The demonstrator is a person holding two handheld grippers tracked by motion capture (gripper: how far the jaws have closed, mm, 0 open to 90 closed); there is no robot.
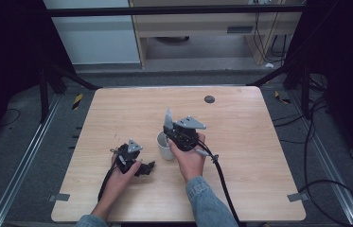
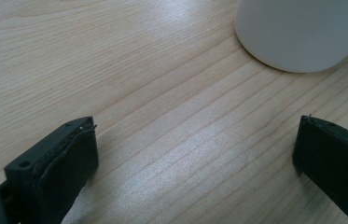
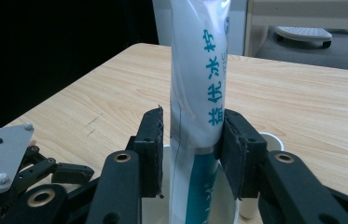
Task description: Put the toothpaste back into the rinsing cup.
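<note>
At table centre | right gripper (image 3: 192, 140) pinches an upright toothpaste tube (image 3: 199, 84), long axis vertical, lower end inside white cup (image 1: 164, 145) | left gripper (image 2: 195, 158) spread wide, empty (cup just beyond) | right hand nearer.

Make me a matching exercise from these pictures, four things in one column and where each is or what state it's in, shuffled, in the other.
Things:
1. white and teal toothpaste tube
2. white round cup
3. left gripper
4. small dark round disc

Places or states:
A. open, low over bare wood beside the cup
B. on the light wooden table, near its far edge
C. upright, clamped by the right gripper, lower end in the cup
D. standing on the table between the two hands

Pairs: 1-C, 2-D, 3-A, 4-B
</note>
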